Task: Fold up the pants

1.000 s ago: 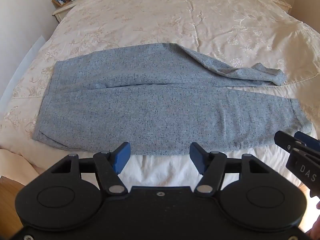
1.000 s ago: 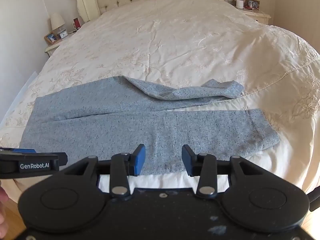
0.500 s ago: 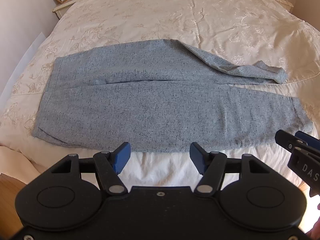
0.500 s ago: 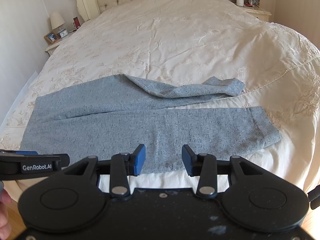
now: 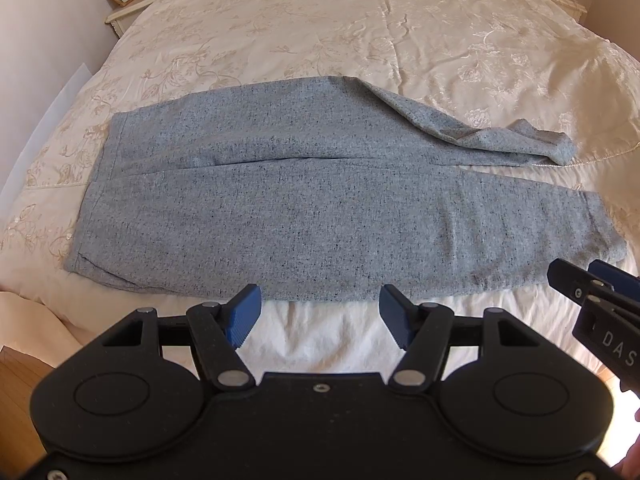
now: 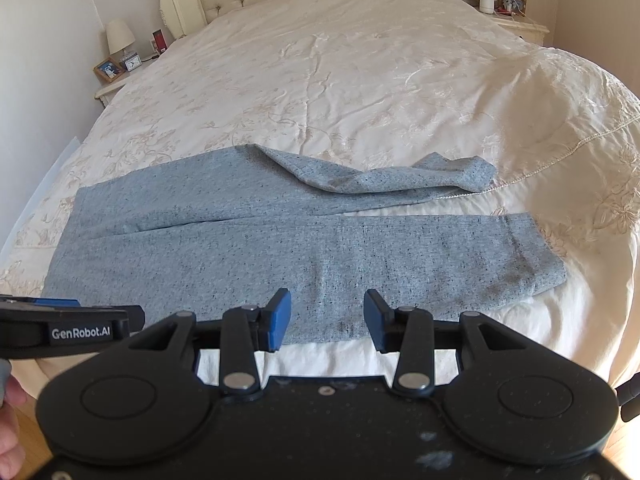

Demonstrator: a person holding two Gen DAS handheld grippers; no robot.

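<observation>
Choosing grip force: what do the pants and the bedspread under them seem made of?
Pants: looks like soft matte knit or wool blend, judging by the grey-blue heather with dark flecks and limp creases.
Bedspread: probably cotton or satin, given its cream colour, slight sheen and embroidered floral pattern.

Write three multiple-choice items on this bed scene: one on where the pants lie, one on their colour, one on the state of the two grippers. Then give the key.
1. Where do the pants lie?
A. Spread across the near end of the bed
B. On the nightstand
C. On the floor

2. What colour are the pants?
A. Cream
B. Speckled blue-grey
C. Black

3. What state are the left gripper and right gripper in?
A. Both shut on the pants
B. One open, one shut
C. Both open, holding nothing

Key: A, since the waist lies left and the legs right over the cream cover; B, since the cloth is blue-grey with dark flecks; C, since each pair of fingers stands apart, short of the cloth.
</observation>
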